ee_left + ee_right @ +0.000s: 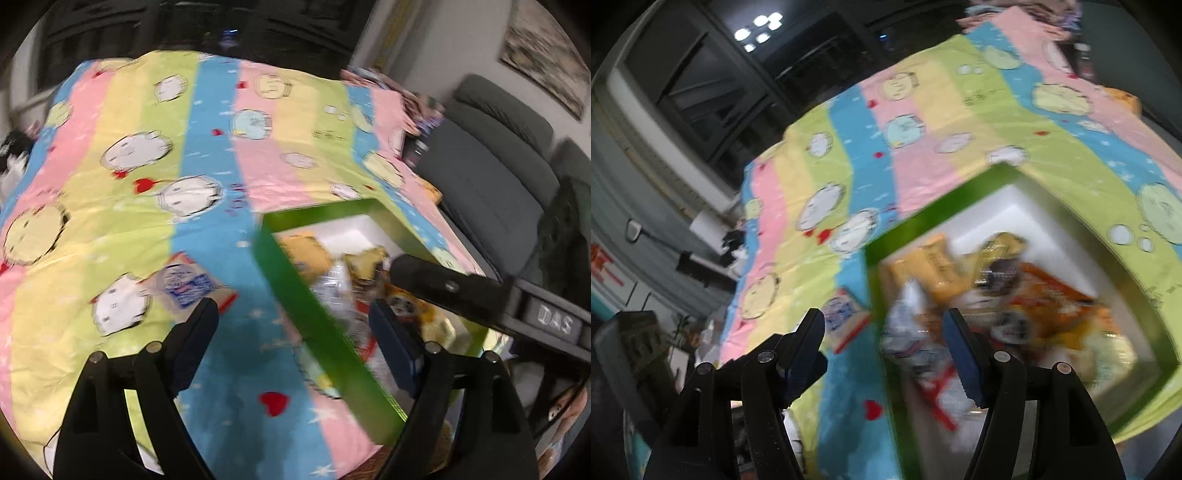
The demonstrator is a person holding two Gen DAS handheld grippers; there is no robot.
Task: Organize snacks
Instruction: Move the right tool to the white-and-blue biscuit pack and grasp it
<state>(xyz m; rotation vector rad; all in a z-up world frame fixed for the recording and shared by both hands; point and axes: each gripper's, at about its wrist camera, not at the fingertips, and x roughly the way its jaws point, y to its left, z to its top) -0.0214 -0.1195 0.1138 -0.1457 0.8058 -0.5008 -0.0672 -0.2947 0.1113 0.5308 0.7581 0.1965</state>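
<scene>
**A:** Status, left to right?

**B:** Far left on the striped pastel bedsheet (122, 155): nothing to collect that I can see. Next, one loose snack, a small clear-wrapped packet with blue print and a red edge (188, 286), lying flat just left of the box and outside it. My left gripper (291, 325) hangs above the sheet, jaws wide apart, nothing between the pads. Its right finger overlaps the box wall in view; I can't tell whether it touches.

**A:** Box?

**B:** Green-walled rectangular cardboard box with a white inside (325, 332), already holding a blurred pile of yellow and orange wrappers (1027, 295). My right gripper (886, 332) hovers near the box's left wall, jaws apart, empty.

**A:** Step?

**B:** I'd call it between items: both tools free, most snacks boxed, one packet left out.

**A:** Next?

**B:** Probably the left gripper drops onto that packet. It's thin and flat on soft cloth, so pinch an edge without grabbing sheet, then lift over the wall.
</scene>
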